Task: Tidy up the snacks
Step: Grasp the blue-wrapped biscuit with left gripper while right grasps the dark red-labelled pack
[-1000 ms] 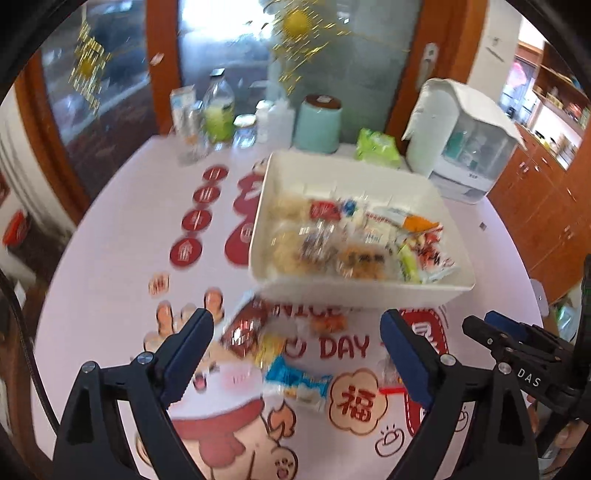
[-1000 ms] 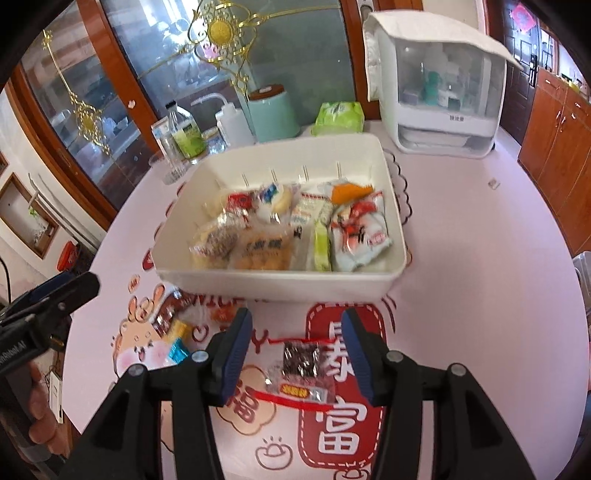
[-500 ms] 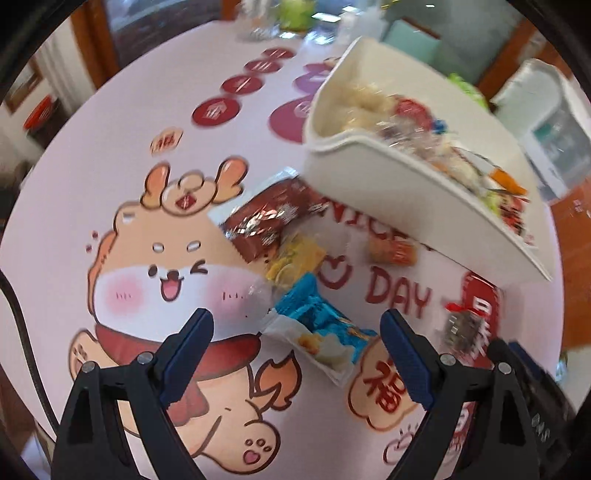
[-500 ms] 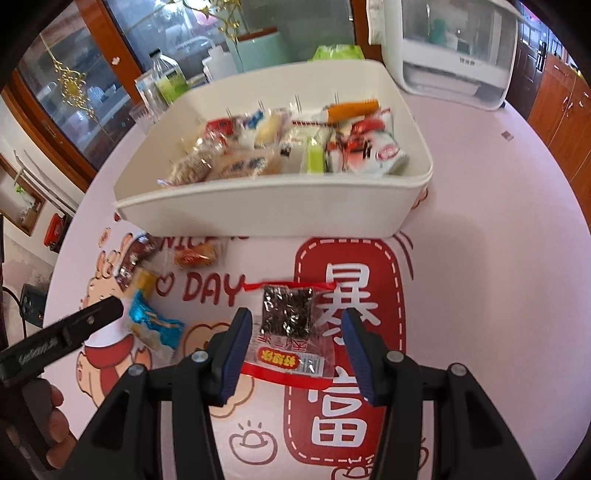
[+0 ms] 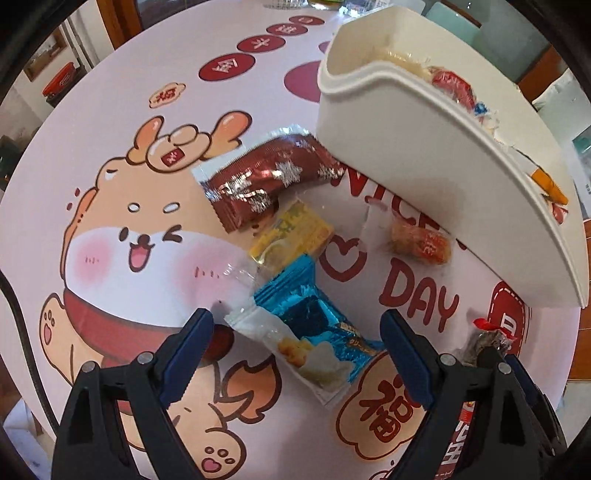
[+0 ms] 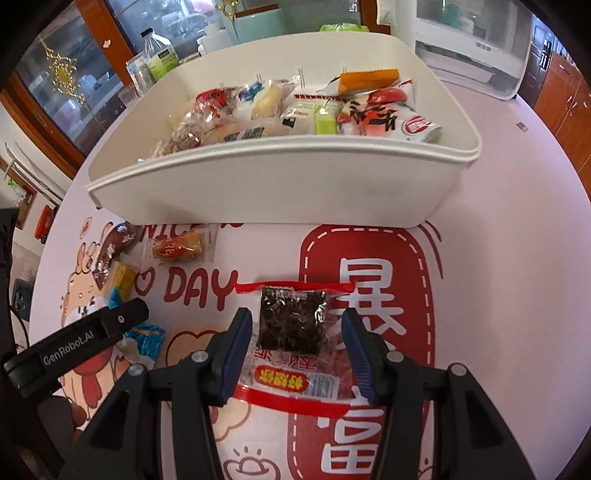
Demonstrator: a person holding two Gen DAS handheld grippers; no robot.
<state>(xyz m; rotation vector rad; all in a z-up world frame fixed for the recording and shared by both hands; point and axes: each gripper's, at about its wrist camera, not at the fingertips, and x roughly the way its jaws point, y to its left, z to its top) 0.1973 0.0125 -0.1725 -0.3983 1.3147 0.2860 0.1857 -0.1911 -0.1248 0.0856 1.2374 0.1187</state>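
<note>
My left gripper (image 5: 295, 319) points down at the table, open wide, with a blue and white snack packet (image 5: 314, 336) lying flat between its fingers, untouched. Beyond it lie a yellow packet (image 5: 295, 229), a brown foil packet (image 5: 266, 177) and an orange wrapped snack (image 5: 421, 240). My right gripper (image 6: 295, 315) is open and straddles a clear, red-edged packet of dark snack (image 6: 291, 325) that lies flat on the cloth. The white bin (image 6: 258, 192), holding several snacks, stands just behind both. One finger (image 6: 110, 321) of the left gripper shows at the left of the right wrist view.
The round table carries a pink printed cloth (image 5: 110, 258). Behind the bin stand a bottle (image 6: 160, 55), a teal canister (image 6: 258, 22) and a white dispenser (image 6: 469, 44). Wooden cabinets (image 6: 561, 92) are at the right. A hand (image 6: 70, 417) shows at the lower left.
Both grippers have come down close to the table. The left one rolled and now frames the blue packet; the right one now frames the dark packet. Jaw widths look unchanged.
</note>
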